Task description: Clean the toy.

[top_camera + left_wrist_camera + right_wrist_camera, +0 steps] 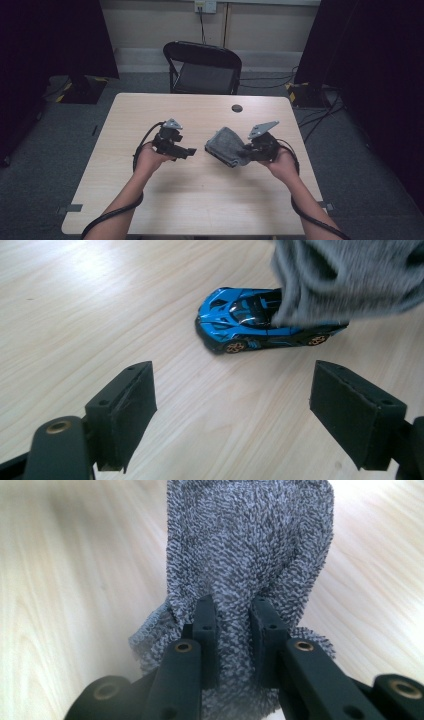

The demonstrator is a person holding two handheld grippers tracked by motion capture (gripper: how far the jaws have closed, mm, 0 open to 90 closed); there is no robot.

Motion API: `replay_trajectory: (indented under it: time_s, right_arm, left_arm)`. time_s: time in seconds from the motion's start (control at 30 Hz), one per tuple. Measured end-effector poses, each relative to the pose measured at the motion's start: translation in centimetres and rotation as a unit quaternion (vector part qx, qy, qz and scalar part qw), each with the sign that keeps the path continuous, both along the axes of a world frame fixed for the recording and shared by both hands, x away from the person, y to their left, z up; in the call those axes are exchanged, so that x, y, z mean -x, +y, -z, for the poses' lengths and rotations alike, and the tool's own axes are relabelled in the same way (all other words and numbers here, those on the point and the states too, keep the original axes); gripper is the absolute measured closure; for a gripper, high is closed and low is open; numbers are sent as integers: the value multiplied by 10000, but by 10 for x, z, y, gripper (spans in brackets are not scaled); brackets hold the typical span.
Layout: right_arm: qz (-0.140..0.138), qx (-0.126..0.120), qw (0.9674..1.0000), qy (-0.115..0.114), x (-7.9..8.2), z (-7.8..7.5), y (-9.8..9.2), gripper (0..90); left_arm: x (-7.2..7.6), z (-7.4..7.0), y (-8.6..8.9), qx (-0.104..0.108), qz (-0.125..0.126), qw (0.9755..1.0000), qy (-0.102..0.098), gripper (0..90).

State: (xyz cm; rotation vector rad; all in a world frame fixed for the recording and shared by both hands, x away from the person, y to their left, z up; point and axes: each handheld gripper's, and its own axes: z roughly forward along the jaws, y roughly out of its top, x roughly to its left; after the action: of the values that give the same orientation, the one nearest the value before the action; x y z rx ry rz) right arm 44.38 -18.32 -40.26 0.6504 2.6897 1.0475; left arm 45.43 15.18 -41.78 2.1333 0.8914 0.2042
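Two grippers are held above a pale wooden table (200,200), one in each of the person's hands. Farthest left in the high view, a cable loops from the left hand (148,159) down along the forearm; the left gripper (186,152) points toward the table's middle, and in its own view its two black pads (125,412) stand wide apart with bare tabletop between them, so it is released and grasps nothing. Ahead of those pads in the left gripper view lies a blue toy car (240,320) on its wheels on the table, its nose toward the left of that view; its rear part is hidden under the hanging grey cloth (345,280); whether the cloth touches the car I cannot tell. Moving right in the high view, the grey cloth (226,146) hangs bunched between the two grippers, just beside the left one and held at its right edge; the right gripper (251,150) is clenched on it, and in the right gripper view the jaws stand close together with the knitted fabric (250,545) pinched between them and draping away over the wood. Behind the table stands a black folding chair (202,67).
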Motion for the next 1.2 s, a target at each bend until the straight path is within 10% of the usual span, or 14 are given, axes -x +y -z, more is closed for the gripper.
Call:
replay_trajectory:
  time_s: [0.43, 0.83, 1.2]
  right_arm:
    - [-860, 61, 9961, 206, 13, 30, 88, 761]
    - [-1233, 198, 9914, 379, 17, 60, 131, 746]
    - [-536, -291, 9971, 454, 9, 53, 121, 383]
  left_arm:
    - [21, -9, 45, 301, -85, 9993, -201, 168]
    - [33, 7, 45, 318, 272, 9989, -235, 232]
    - [37, 27, 40, 105, 393, 9991, -102, 267]
